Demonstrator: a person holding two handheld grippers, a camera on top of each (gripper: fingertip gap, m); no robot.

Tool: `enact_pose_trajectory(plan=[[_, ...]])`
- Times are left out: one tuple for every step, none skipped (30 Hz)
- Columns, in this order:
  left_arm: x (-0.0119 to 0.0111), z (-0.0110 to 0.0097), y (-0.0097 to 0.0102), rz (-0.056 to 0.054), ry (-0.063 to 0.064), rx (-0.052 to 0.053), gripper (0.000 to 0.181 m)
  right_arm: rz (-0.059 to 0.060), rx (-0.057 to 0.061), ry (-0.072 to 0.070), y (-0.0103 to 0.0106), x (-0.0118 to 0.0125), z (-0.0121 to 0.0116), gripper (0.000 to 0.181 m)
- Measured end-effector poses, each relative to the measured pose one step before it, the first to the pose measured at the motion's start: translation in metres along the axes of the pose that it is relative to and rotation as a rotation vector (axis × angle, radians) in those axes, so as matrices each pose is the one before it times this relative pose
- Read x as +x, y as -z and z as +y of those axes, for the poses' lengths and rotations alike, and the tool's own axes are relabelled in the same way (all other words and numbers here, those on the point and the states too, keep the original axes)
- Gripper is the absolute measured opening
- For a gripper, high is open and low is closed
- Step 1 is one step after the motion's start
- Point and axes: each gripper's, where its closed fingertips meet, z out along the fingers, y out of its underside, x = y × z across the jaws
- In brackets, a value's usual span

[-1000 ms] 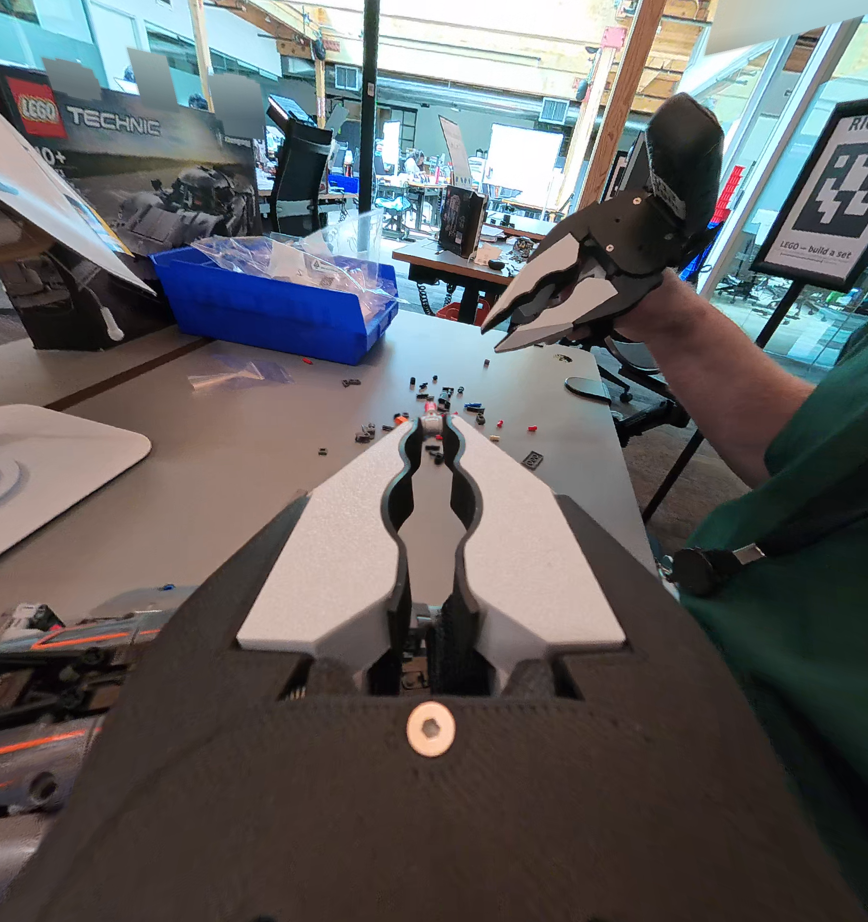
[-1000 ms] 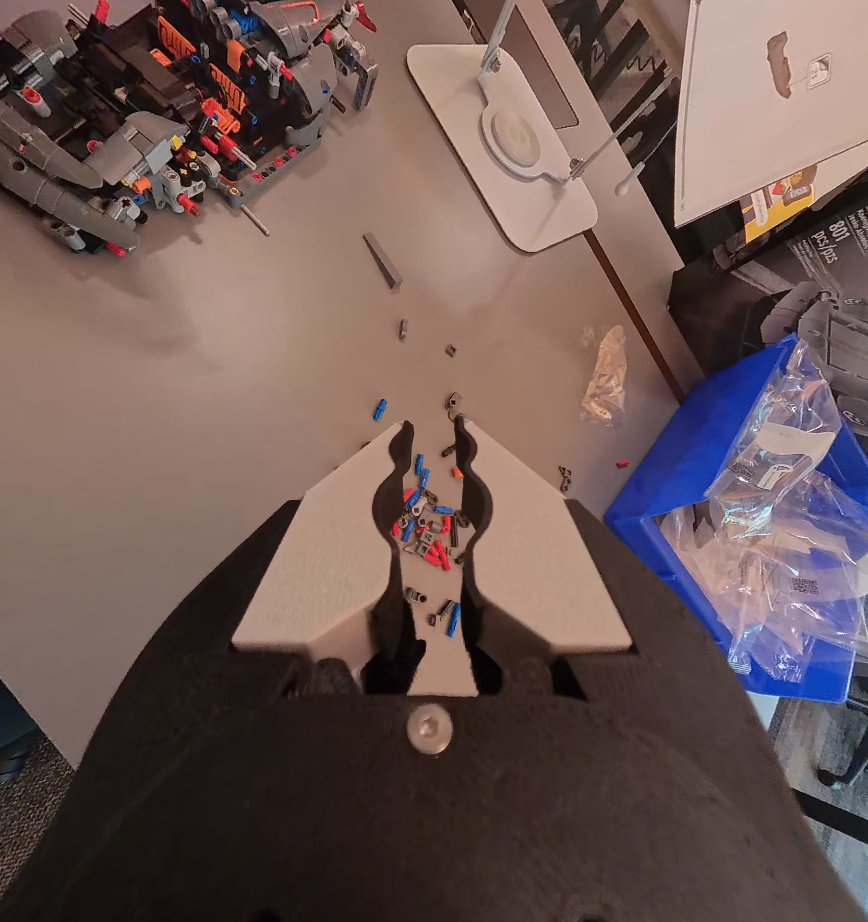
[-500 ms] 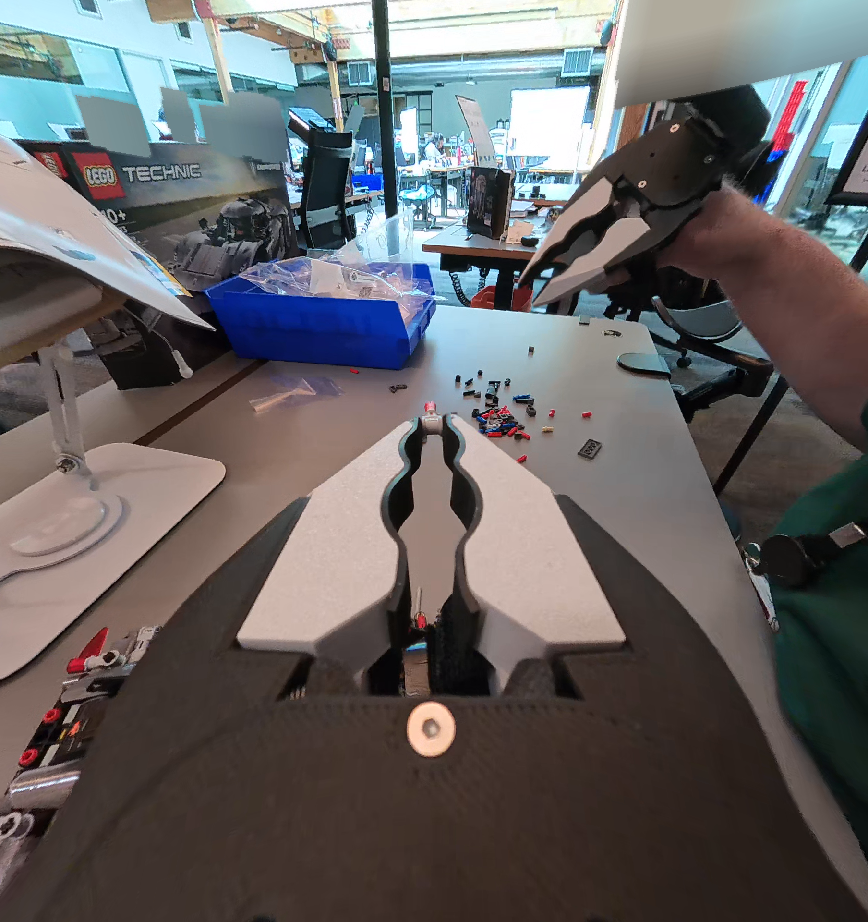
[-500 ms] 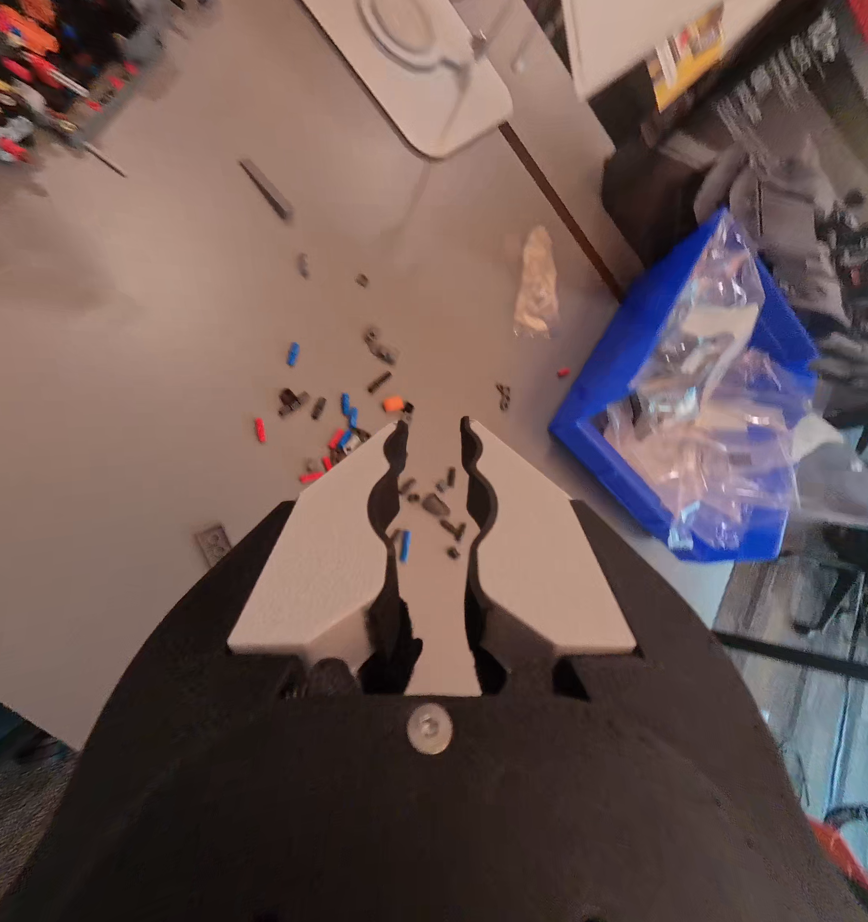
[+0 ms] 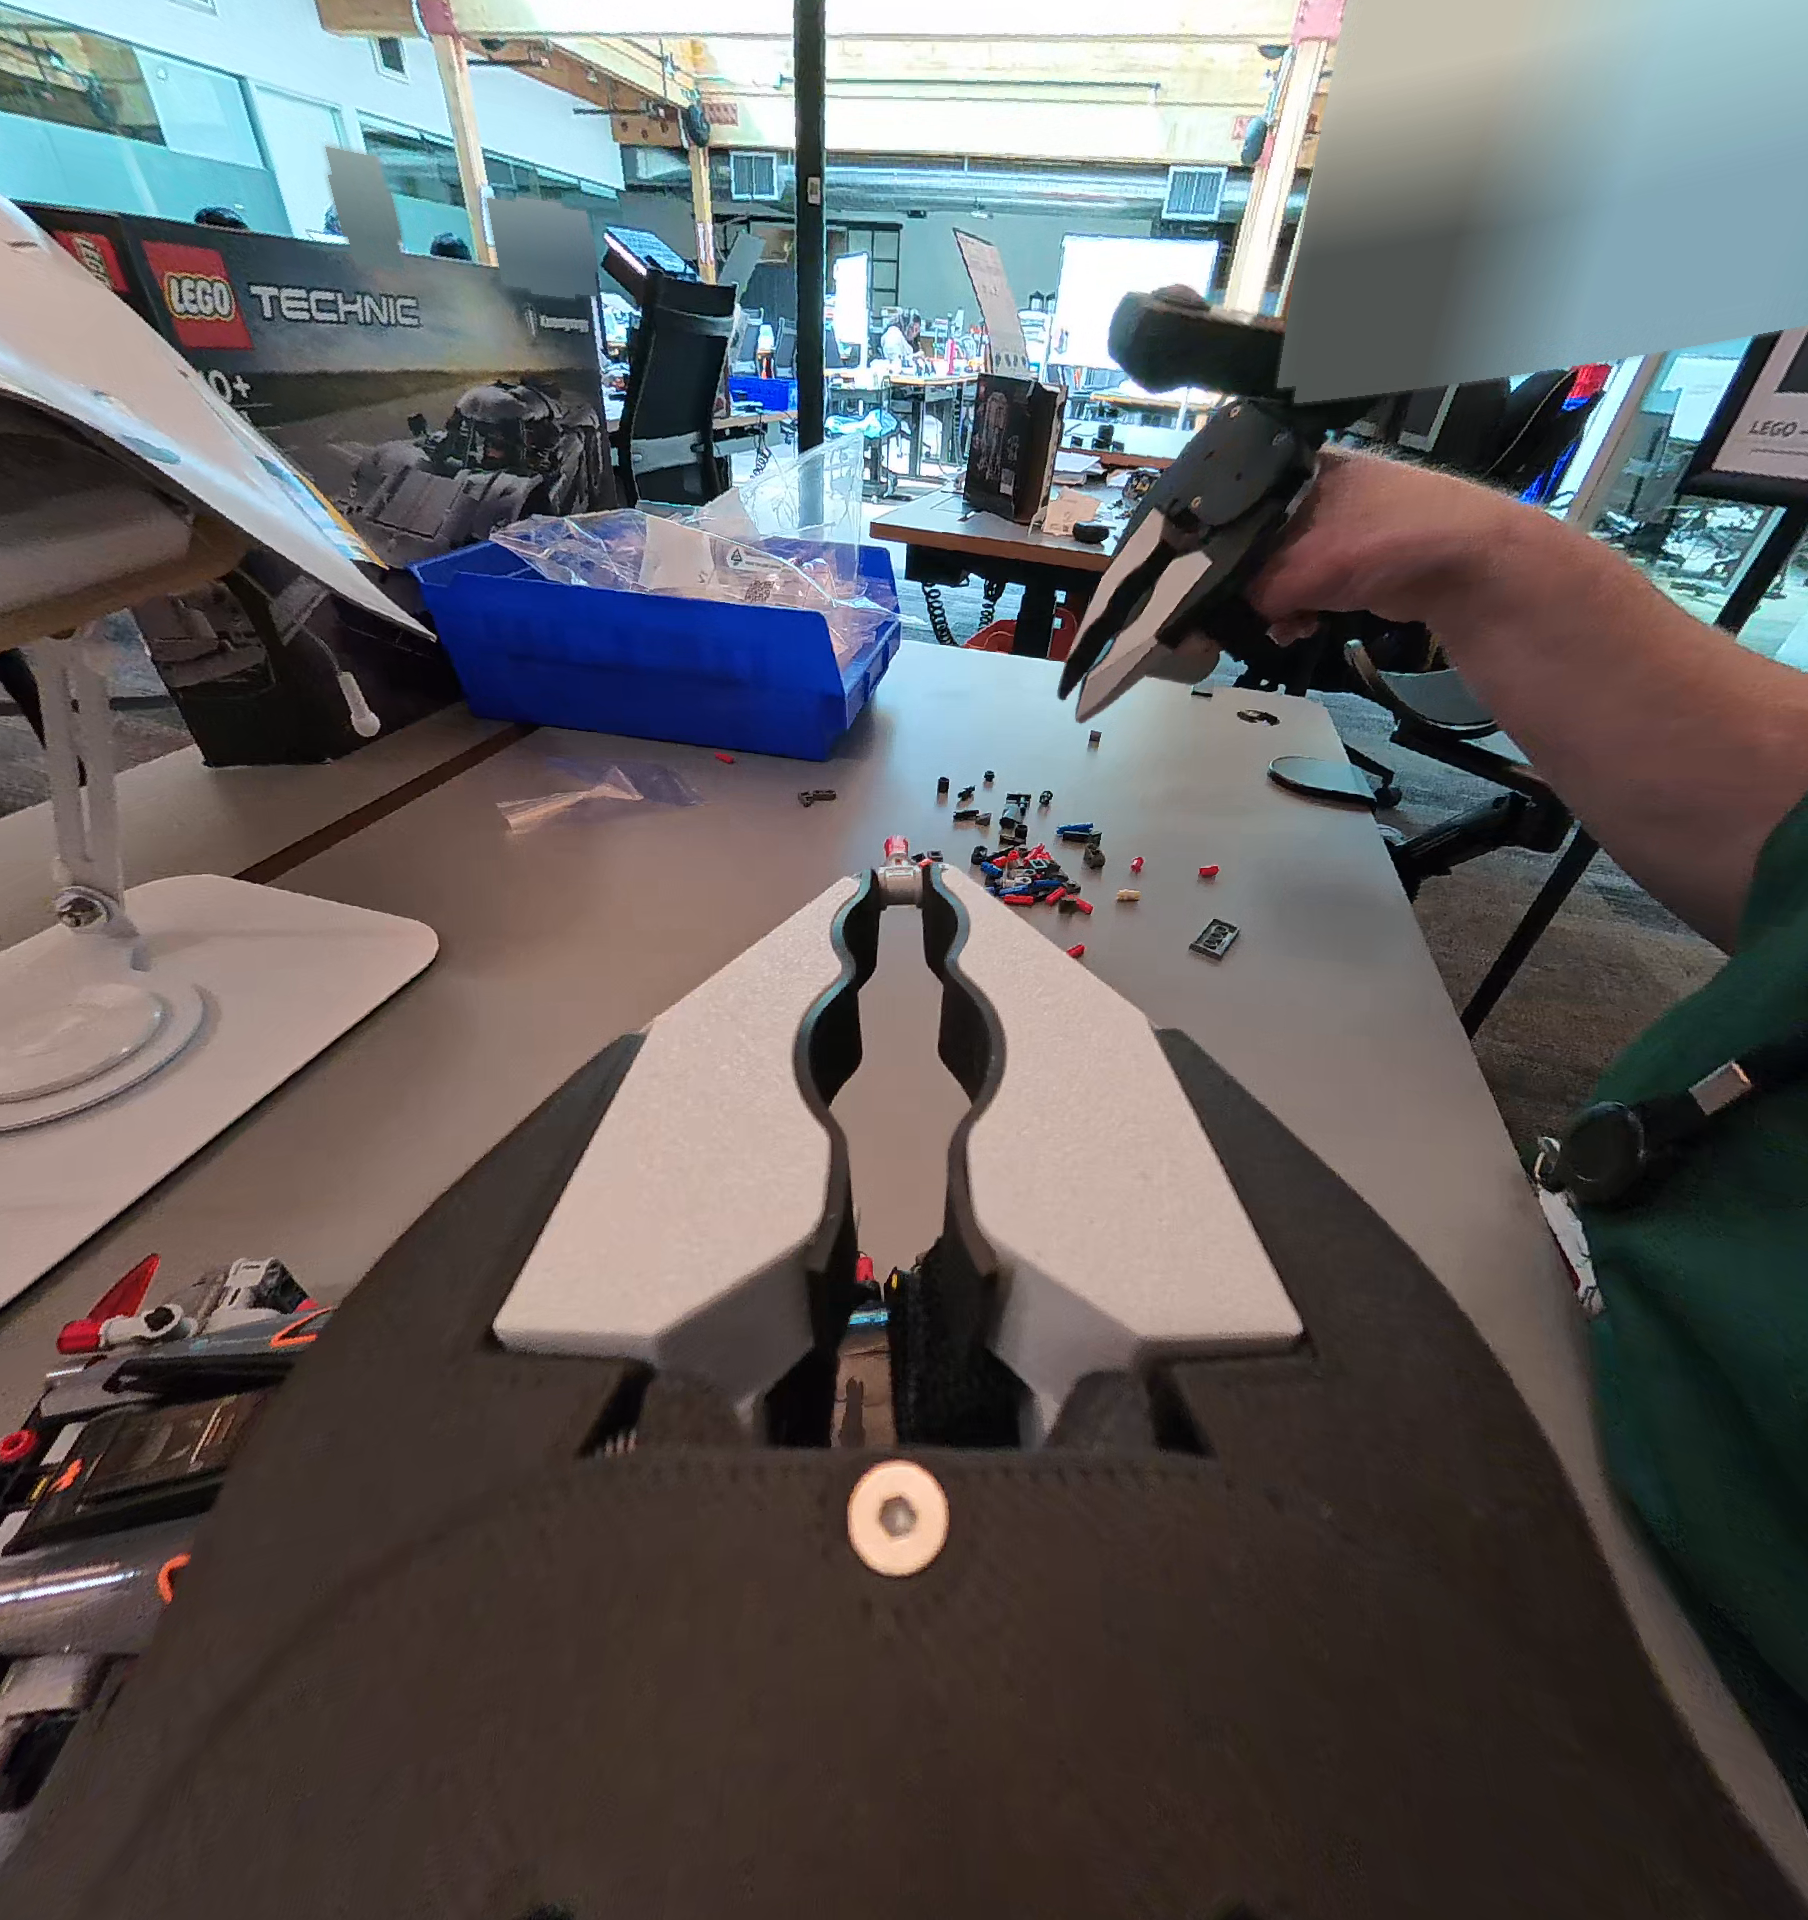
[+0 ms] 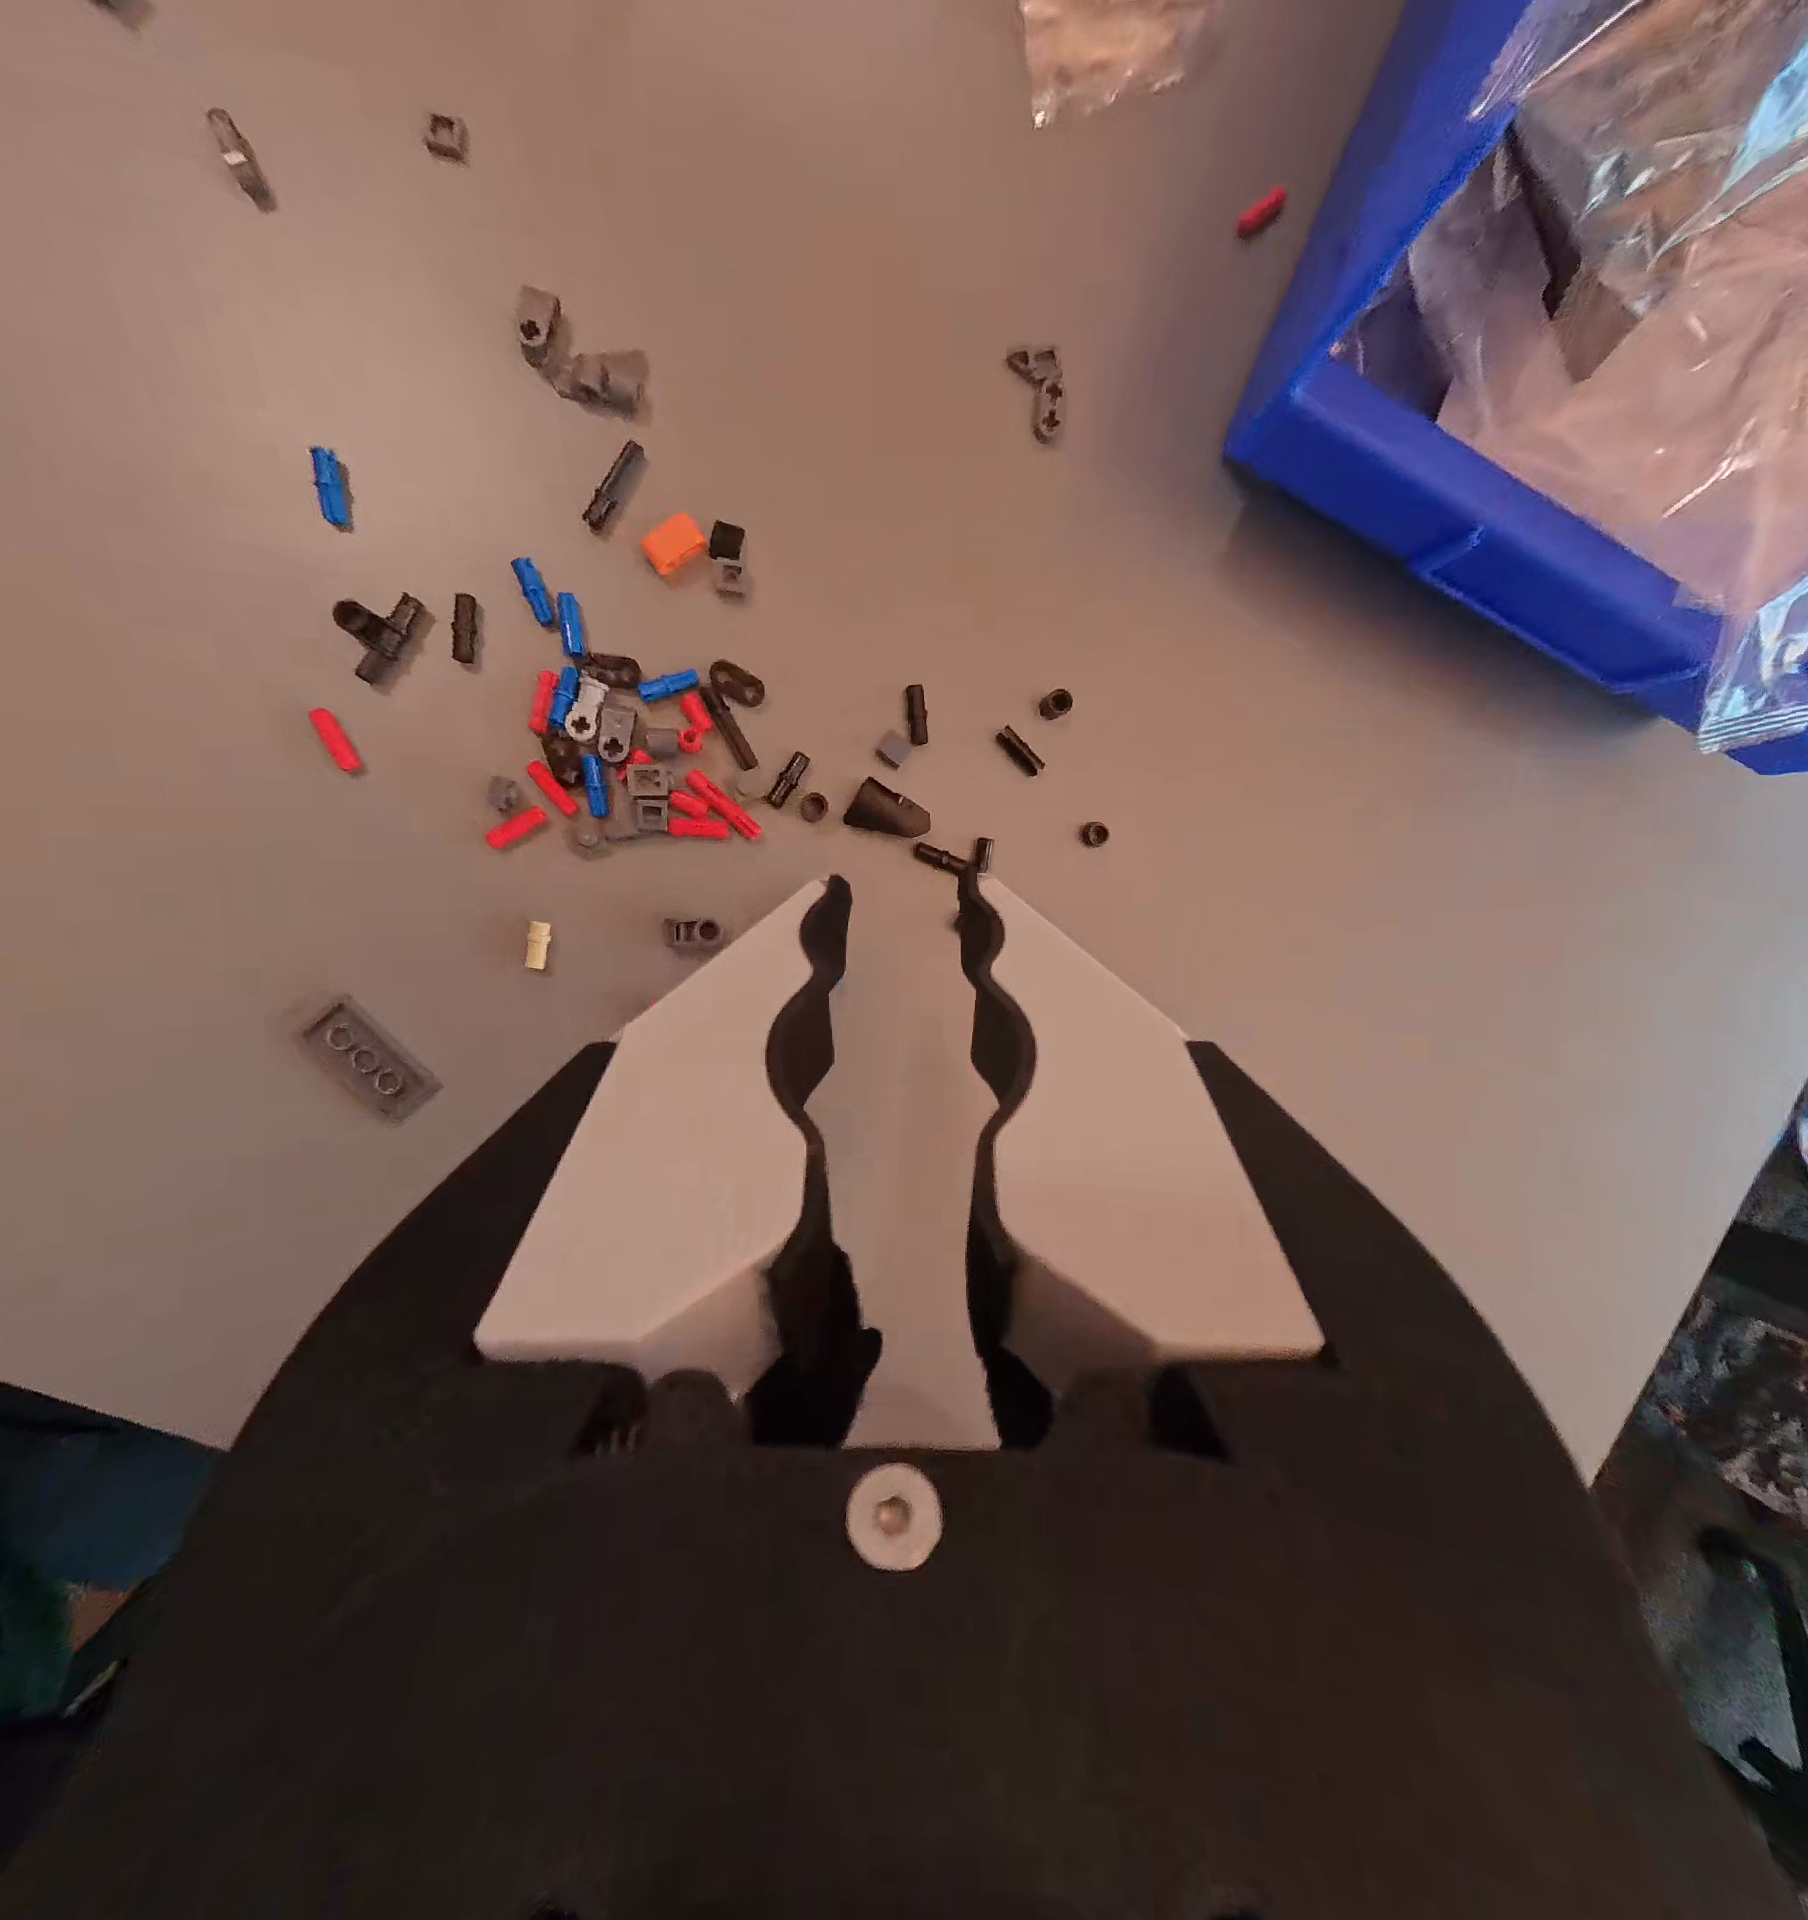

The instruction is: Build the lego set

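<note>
The left gripper is clamped at its tips on one small light-grey connector piece with a red end, held above the grey worktop. The right gripper, seen at 1 o'clock in the left wrist view, hangs above the worktop with its jaws parted by a narrow gap, grasping nothing and touching nothing.

In the right wrist view, the scattered pile of small red, blue, black and grey pins and connectors lies at 11 o'clock from the right gripper tips. One orange piece lies at 12 o'clock of the pile. One cream pin and one flat dark-grey studded plate lie at 7 o'clock of it. One blue plastic bin holding clear bags stands at 2 o'clock.

The partly built grey, black and red model sits at 8 o'clock in the left wrist view. One white stand base lies at 10 o'clock.
</note>
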Motion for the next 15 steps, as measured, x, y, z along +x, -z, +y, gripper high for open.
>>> enact_pose_trajectory(plan=[[-0.00006, 0.00037, 0.00033, -0.0010, -0.0009, -0.0010, 0.005, -0.0077, -0.0233, -0.0015, -0.00169, 0.00015, 0.00323, 0.020], [-0.00027, 0.00046, 0.00020, -0.0006, 0.0005, -0.0019, 0.005, -0.0089, -0.0148, 0.0036, -0.00021, 0.00047, 0.00259, 0.019], [-0.00038, 0.00053, 0.00021, -0.0002, 0.0021, -0.0018, 0.005, -0.0066, -0.0119, 0.0099, 0.00084, 0.00078, 0.00274, 0.019], [-0.00047, 0.00028, -0.00002, 0.0005, 0.0036, -0.0002, 0.005, -0.0049, -0.0137, 0.0019, 0.00157, 0.00129, 0.00296, 0.018], [-0.00033, 0.00012, -0.00024, 0.0012, 0.0044, 0.0008, 0.005, -0.0067, -0.0077, -0.0025, 0.00176, 0.00097, 0.00189, 0.018], [-0.00016, 0.00006, -0.00035, 0.0018, 0.0036, 0.0005, 0.005, -0.0116, -0.0058, 0.0012, 0.00117, -0.00047, 0.00171, 0.017], [0.00006, 0.00023, -0.00045, 0.0016, 0.0014, -0.0006, 0.005, -0.0054, -0.0088, 0.0026, 0.00062, -0.00001, 0.00222, 0.016], [0.00022, 0.00054, -0.00053, 0.0007, -0.0003, -0.0020, 0.005, -0.0051, -0.0122, 0.0032, -0.00027, -0.00035, 0.00271, 0.016], [0.00019, 0.00058, -0.00043, 0.0007, 0.0001, -0.0023, 0.005, -0.0155, -0.0094, 0.0077, -0.00140, -0.00255, 0.00232, 0.016], [0.00013, 0.00045, -0.00043, 0.0005, 0.0005, -0.0013, 0.005, -0.0242, -0.0085, 0.0110, -0.00230, -0.00469, 0.00183, 0.015], [0.00015, 0.00013, -0.00028, 0.0003, -0.0001, -0.0003, 0.005, -0.0261, -0.0097, 0.0149, -0.00322, -0.00579, 0.00165, 0.013], [-0.00002, 0.00016, -0.00026, -0.0007, -0.0005, -0.0006, 0.005, -0.0179, -0.0115, 0.0143, -0.00379, -0.00500, 0.00152, 0.013], [-0.00020, 0.00029, -0.00016, -0.0007, 0.0000, -0.0009, 0.005, -0.0084, -0.0137, 0.0061, -0.00356, -0.00323, 0.00172, 0.013], [-0.00018, 0.00022, -0.00013, -0.0006, 0.0010, -0.0003, 0.005, -0.0105, -0.0091, 0.0055, -0.00316, -0.00320, 0.00109, 0.013], [-0.00015, 0.00024, -0.00010, -0.0001, 0.0014, 0.0003, 0.005, -0.0133, -0.0002, 0.0071, -0.00239, -0.00327, 0.00001, 0.013]])
